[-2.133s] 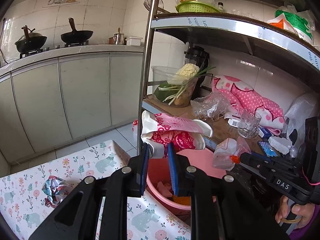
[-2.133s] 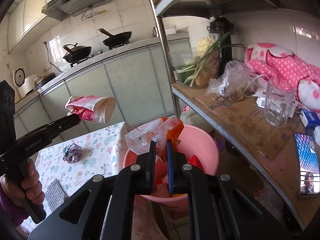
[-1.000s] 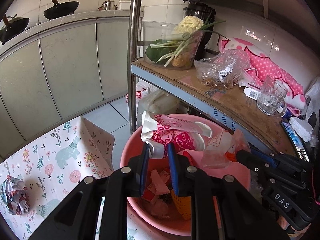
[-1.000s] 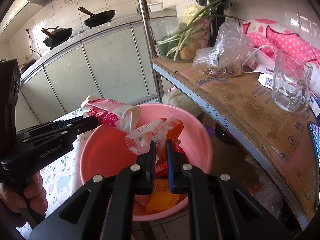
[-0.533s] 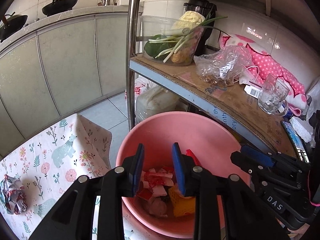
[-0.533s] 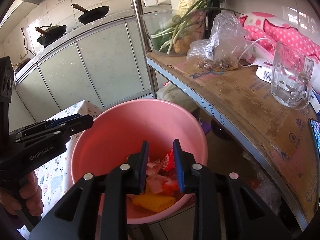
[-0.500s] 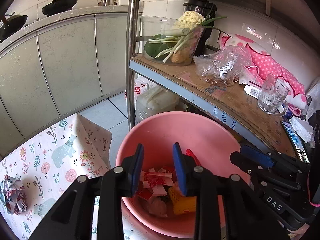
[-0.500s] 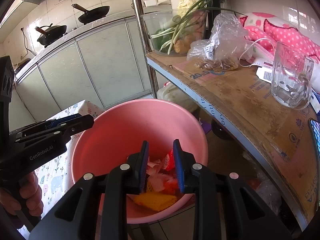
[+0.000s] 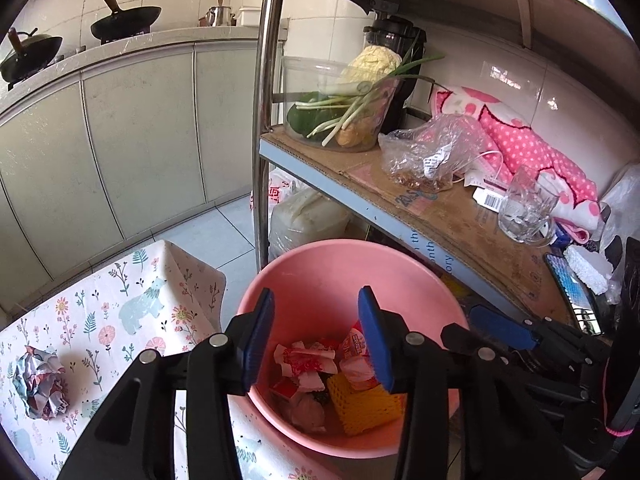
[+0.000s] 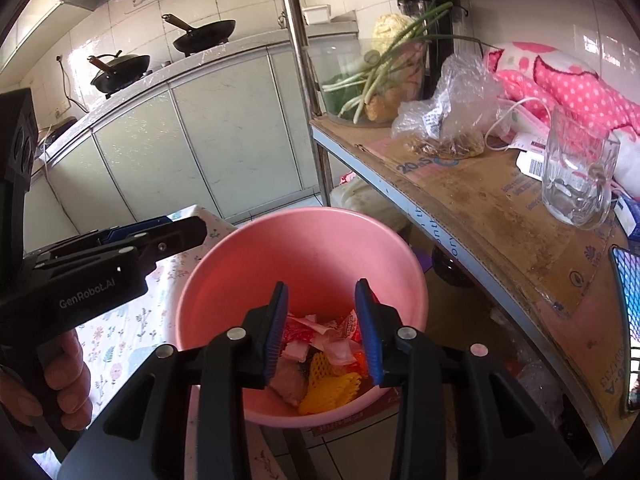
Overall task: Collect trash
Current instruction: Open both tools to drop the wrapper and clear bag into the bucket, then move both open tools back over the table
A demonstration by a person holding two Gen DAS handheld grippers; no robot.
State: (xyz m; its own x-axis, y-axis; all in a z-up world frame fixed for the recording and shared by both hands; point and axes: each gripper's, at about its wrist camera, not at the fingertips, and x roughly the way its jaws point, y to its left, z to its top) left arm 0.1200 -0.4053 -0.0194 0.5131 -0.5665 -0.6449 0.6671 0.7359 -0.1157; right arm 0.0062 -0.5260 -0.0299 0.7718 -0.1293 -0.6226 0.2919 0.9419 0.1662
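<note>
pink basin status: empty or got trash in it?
Partly full. The pink basin holds wrappers and yellow foam netting at its bottom; the upper walls are bare.

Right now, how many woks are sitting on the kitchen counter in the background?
2. One wok sits at the far left of the counter, a second wok just to its right; the right wrist view shows the same pair. Anything further left is out of frame.

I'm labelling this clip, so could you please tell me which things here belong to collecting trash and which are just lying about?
Job:
pink basin holding wrappers
crumpled wrapper on the tablecloth
left hand-held gripper
right hand-held gripper

Lying about:
glass mug
vegetable tub
woks
</note>
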